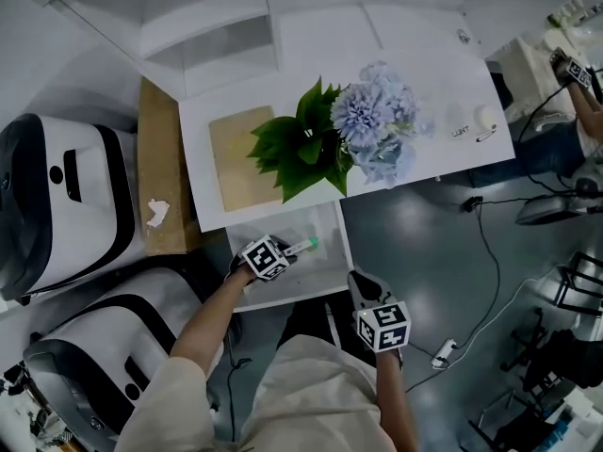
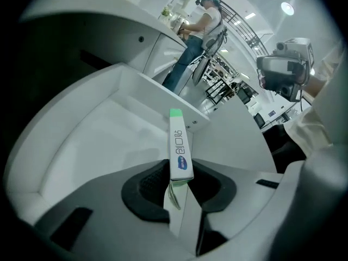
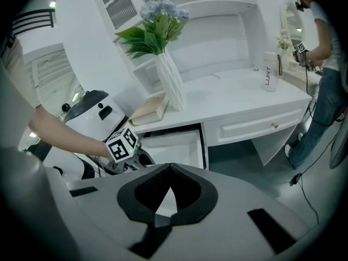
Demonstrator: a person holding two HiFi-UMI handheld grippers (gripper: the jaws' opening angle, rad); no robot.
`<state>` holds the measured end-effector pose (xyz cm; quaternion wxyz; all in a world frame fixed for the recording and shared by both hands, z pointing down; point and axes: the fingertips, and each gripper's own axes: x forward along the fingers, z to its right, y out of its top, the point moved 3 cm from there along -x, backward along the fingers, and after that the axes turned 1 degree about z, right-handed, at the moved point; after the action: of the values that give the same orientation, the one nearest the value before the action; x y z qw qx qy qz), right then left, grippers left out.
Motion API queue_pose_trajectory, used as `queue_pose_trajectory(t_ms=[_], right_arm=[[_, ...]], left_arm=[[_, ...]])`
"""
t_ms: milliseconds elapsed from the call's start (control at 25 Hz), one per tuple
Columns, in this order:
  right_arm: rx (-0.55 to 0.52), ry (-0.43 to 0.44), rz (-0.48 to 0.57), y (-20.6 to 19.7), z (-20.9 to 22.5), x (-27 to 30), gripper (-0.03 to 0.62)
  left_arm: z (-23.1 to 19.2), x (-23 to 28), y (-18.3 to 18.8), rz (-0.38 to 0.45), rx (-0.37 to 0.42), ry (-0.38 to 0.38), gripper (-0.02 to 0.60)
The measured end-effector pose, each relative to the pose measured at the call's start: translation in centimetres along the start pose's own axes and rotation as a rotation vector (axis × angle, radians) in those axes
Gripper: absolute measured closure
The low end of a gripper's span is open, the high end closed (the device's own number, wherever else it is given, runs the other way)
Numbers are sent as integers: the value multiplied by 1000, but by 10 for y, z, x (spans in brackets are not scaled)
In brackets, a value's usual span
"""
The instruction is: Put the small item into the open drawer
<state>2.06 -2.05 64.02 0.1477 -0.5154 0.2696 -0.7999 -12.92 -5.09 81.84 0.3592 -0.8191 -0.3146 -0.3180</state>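
The small item is a slim white box with a green end (image 2: 180,145). My left gripper (image 2: 179,192) is shut on its near end, and the box sticks out forward over the inside of the open white drawer (image 2: 98,140). From the head view, the left gripper (image 1: 285,250) holds the box (image 1: 303,246) above the open drawer (image 1: 325,262) under the desk. My right gripper (image 1: 359,280) hangs to the right of the drawer's front corner. Its jaws (image 3: 170,166) are shut with nothing in them, facing the drawer (image 3: 174,148) and the left gripper's marker cube (image 3: 122,144).
On the white desk (image 1: 443,83) stand a vase of blue flowers (image 1: 363,130), a beige book (image 1: 236,158) and a bottle (image 3: 270,72). A second drawer (image 3: 261,126) is closed. White machines (image 1: 66,196) and a cardboard box (image 1: 160,168) stand left. Cables (image 1: 490,252) cross the floor; a person (image 1: 584,92) works far right.
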Motion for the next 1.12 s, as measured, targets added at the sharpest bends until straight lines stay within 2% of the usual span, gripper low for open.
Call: queue_pose_trajectory(t_ms=[160,400,600,760,960,1120], right_arm=[[3,-14,-15,-5,8,2,569],[15,-11,-28,-10,10,9,569],[13,-17,-23,-7,14,9,569],[23,-16,-16,-5,15,9,569],[24,6,-33,-12,9,13,569],[7,26,-55,-18,4,10,569]], left_arm=[[-5,10,-3,-31,-8,9,476],[-6,26,-7,-62,-24,-27,476],[-10,37,-12,-60,-108,-90,476],[-18,41,-17,-94,-84,-60,476],[-29,43,-15,-88,-87,-11,464],[-37,49,-1,-46,-93,38,412]])
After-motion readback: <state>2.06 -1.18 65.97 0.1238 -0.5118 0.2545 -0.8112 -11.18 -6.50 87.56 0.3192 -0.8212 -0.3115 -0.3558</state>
